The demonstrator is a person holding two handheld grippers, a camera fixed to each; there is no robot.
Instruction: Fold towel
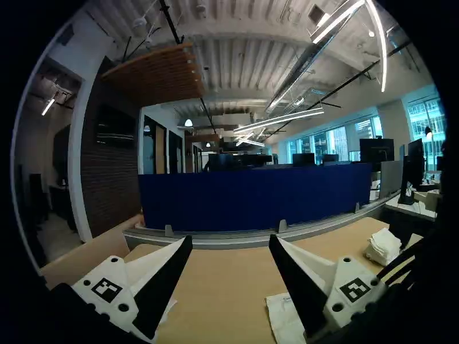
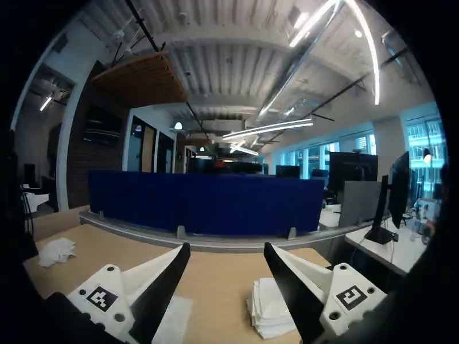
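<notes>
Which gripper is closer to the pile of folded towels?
Right. The pile lies just beside the right gripper; from the left gripper it sits farther off, to its right.

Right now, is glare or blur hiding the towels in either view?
Left gripper view: sharp; the ceiling strip lights blow out, but the crumpled towel reads clearly despite fisheye bending at the edge. Right gripper view: windows glare bright, yet the folded towel stack is crisp and evenly lit.

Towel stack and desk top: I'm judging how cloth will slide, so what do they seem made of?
The towel stack looks like soft white cloth, matte, with layered limp edges. The desk top looks like smooth light wood-tone laminate or veneer, faintly sheened; which one is unclear.
</notes>
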